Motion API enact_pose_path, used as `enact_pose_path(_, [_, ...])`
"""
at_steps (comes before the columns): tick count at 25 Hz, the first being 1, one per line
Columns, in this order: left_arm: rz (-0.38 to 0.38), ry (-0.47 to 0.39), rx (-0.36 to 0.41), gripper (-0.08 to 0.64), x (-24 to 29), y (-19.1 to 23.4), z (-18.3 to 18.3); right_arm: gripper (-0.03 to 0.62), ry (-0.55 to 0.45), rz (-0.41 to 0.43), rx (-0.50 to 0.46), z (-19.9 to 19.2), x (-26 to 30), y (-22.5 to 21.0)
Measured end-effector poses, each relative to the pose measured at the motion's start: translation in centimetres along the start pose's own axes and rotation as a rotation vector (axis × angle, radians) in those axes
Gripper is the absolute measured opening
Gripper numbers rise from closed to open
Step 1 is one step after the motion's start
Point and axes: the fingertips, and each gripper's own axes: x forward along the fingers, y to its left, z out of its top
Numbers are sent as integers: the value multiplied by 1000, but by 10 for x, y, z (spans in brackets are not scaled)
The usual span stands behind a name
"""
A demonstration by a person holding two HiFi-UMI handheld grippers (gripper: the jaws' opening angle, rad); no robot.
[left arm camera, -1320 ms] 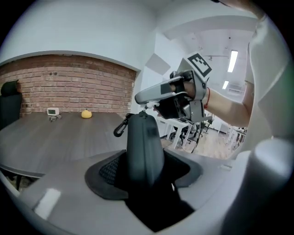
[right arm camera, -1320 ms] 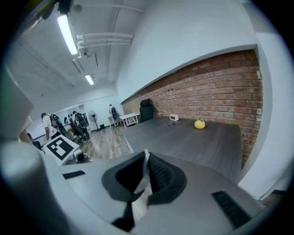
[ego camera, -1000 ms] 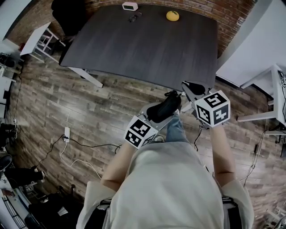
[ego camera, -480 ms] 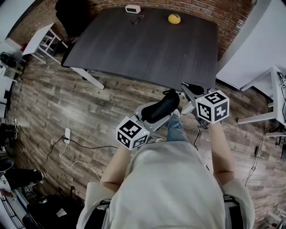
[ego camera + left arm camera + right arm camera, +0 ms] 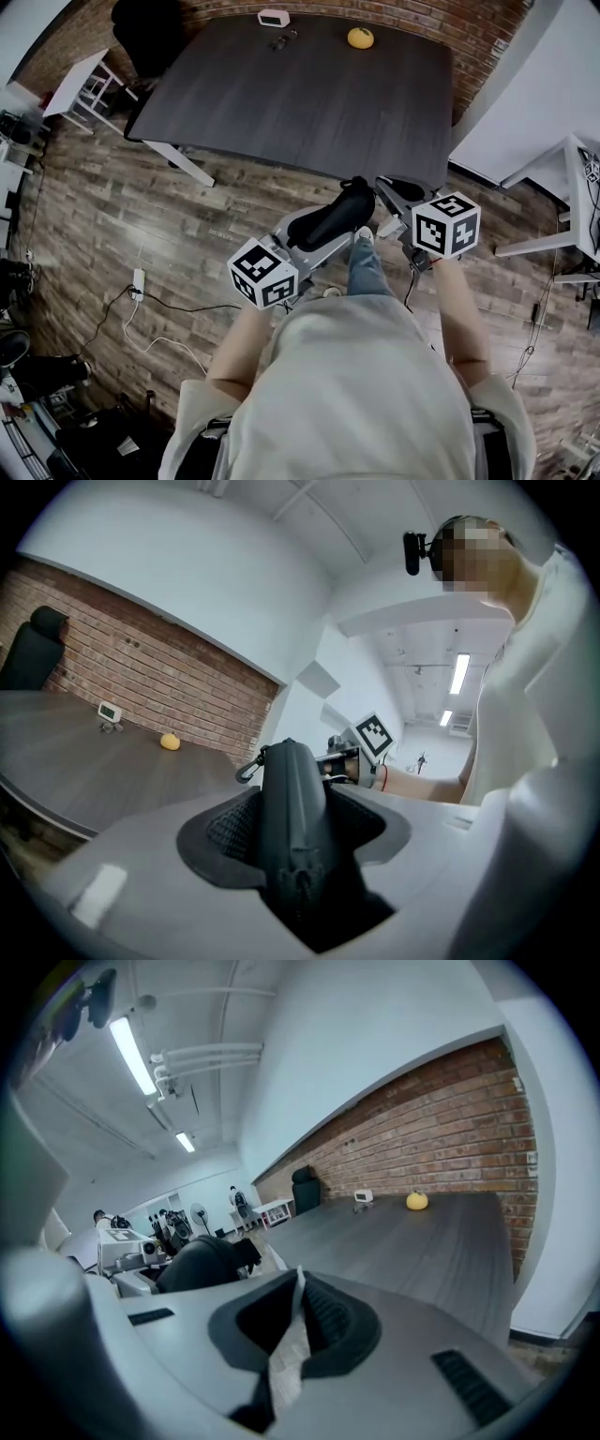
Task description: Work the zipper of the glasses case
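Note:
A black zippered glasses case is held in the air below the table's near edge, with my left gripper shut on it. In the left gripper view the case stands on edge between the pads, and a small clip hangs at its far end. My right gripper is shut just right of the case's far end; whether it touches the case is not clear. In the right gripper view its jaws hold nothing, and the case lies off to the left.
A dark table lies ahead with a yellow round thing, a small white clock and a small dark object at its far edge. A black chair stands far left. White tables flank the room. A cable runs over the floor.
My left gripper has moved left and risen with the case, whose far end now sits closer to the table edge. The right gripper has barely shifted.

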Motion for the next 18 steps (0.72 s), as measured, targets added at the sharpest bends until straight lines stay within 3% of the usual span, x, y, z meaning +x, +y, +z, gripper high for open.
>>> enact_pose_path(11, [-3, -106, -80, 232, -5, 9, 24, 6, -43, 37, 85, 7, -1, 8])
enact_pose_path(15, [-6, -89, -51, 233, 0, 12, 23, 12, -94, -24, 23, 14, -10, 1])
enact_pose_path(18, [3, -124, -82, 235, -4, 18, 34, 94, -148, -70, -73, 17, -19, -1])
